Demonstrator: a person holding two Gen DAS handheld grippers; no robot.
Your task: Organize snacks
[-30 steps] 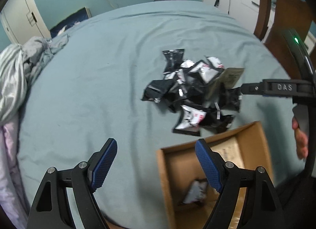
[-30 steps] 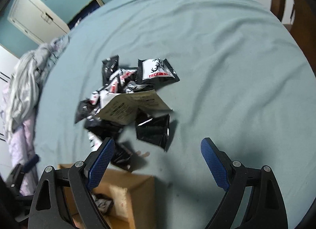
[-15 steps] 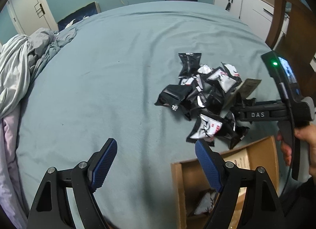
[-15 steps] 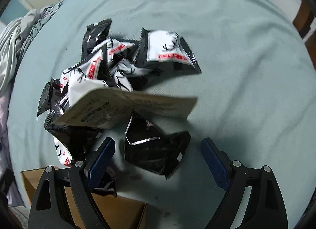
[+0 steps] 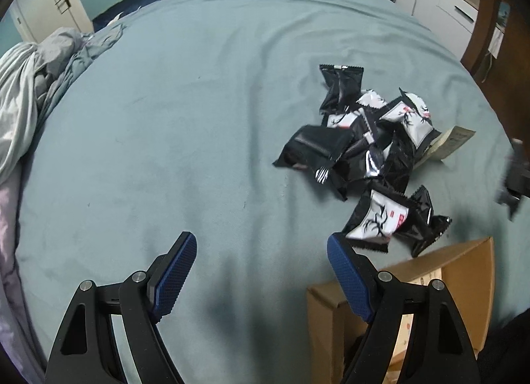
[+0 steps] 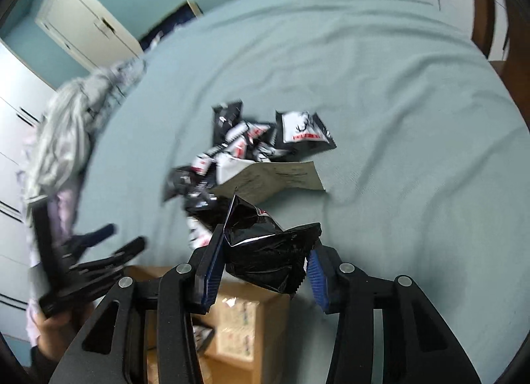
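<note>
- Currently clamped between right gripper [image 6: 261, 266] pads: one black snack packet [image 6: 270, 251], jaws closing, crumpled and lifted clear of the pile [image 6: 251, 152] at 12 o'clock.
- Risk of slipping: glossy film, grip on puffed body only.
- Risk of catching the cardboard box [image 6: 245, 317] rim at 6 o'clock during the drop.
- Left gripper [image 5: 261, 268] spread wide, empty, above bare bedsheet [image 5: 182, 119].
- Open room from 9 to 12 o'clock; box wall [image 5: 397, 284] close at 4 o'clock.

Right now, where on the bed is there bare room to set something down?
Bare sheet runs from the crumpled blanket to the snack pile, and beyond the pile's far right side. It is crowded where the pile meets the cardboard box.
</note>
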